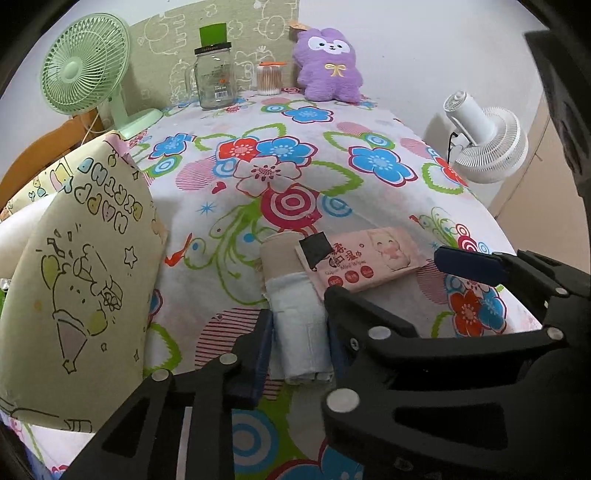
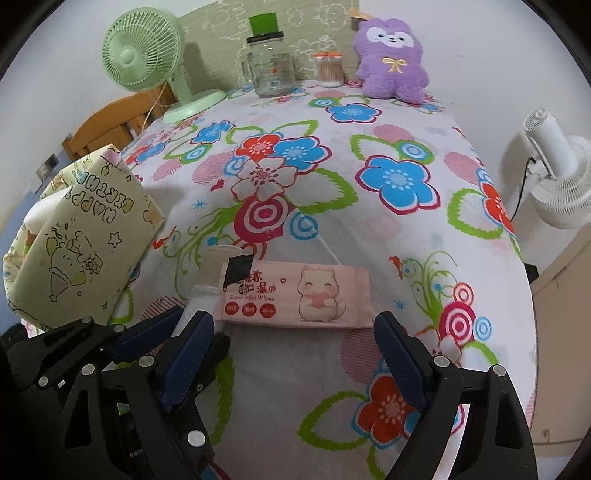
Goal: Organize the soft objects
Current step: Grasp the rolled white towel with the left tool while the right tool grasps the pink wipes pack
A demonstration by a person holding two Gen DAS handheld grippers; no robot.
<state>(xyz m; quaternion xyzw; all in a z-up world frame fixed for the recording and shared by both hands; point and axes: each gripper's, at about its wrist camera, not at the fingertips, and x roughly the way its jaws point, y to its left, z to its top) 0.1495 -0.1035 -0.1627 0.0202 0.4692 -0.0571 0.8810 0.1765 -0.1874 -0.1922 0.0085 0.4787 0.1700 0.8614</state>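
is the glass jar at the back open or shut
Shut. The glass jar stands upright near the green fan, and its dark lid sits flat across the mouth.

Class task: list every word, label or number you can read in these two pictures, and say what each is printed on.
"HAPPY BIRTHDAY", seen upside down: on the yellow gift bag.
"Super Mini Wipes": on the pink wipes pack.
Chinese characters and three red badges on that pack: too blurred to read.
Label on the glass jar: too small to read.
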